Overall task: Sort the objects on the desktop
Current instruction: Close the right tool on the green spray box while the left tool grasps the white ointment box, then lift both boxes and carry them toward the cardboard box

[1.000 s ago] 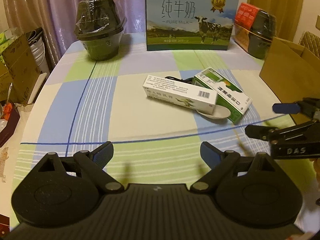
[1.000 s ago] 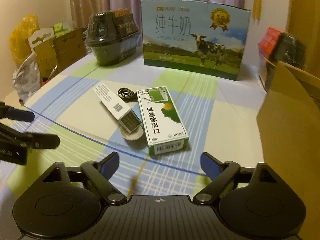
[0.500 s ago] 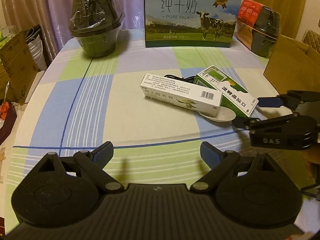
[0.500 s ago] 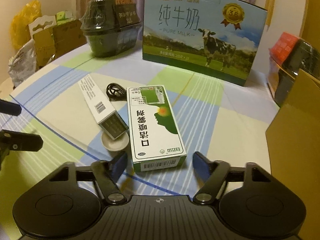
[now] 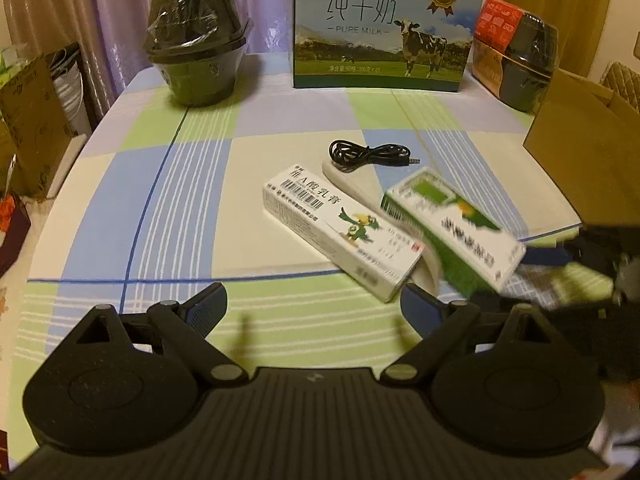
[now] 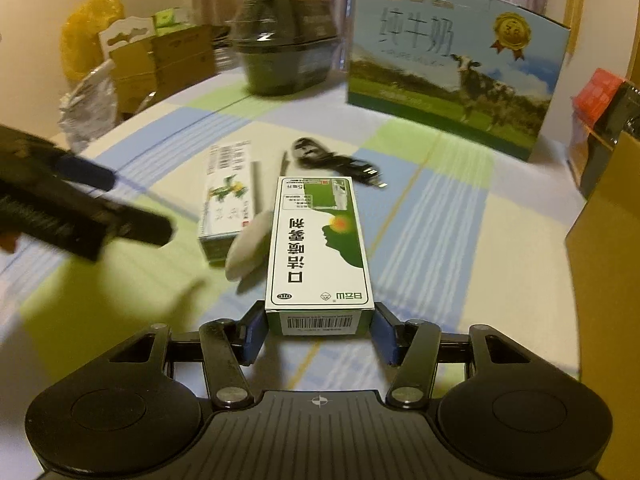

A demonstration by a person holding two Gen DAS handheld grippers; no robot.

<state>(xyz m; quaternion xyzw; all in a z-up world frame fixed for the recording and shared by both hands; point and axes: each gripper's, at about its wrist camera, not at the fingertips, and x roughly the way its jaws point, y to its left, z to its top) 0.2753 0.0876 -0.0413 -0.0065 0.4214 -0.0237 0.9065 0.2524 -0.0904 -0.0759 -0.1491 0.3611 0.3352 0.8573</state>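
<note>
My right gripper is shut on the near end of a green-and-white medicine box; both blue pads press its sides. In the left wrist view this green box is blurred, with the right gripper behind it. A long white ointment box lies beside it, partly over a white spoon. The spoon's bowl shows between the two boxes. A coiled black cable lies just beyond. My left gripper is open over the tablecloth, short of the white box.
A blue milk carton stands at the table's back, with wrapped black bowls to its left and more packages to its right. An open cardboard box fills the right side. Bags and cartons crowd beyond the left edge.
My right gripper advanced onto the green box and shut on its near end; the box now looks blurred in motion. The left gripper moved closer to the white box.
</note>
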